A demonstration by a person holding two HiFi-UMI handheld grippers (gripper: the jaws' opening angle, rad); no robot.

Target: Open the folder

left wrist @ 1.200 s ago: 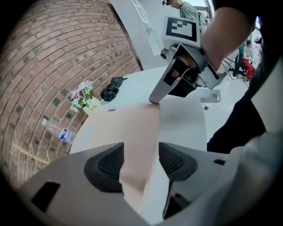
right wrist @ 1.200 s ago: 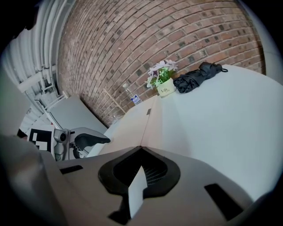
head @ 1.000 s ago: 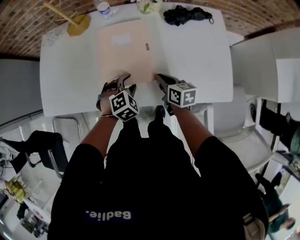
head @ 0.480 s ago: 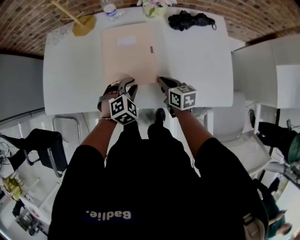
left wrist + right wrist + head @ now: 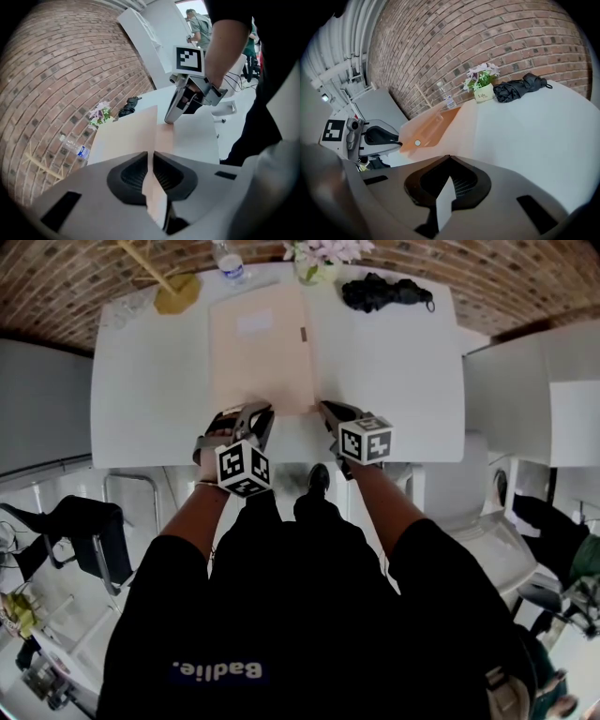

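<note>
Near the front edge of the surface, the left gripper, its jaws having just been closing, pinched the cover of the folder while the right gripper, jaws pressed together, rested at its near corner; opening looked barely begun, and next the cover needed swinging up and over.

Far edge of the white tabletop, left to right: a yellow holder with sticks, a water bottle, flowers in a small pot, a folded black umbrella lying flat, brick wall behind them all
</note>
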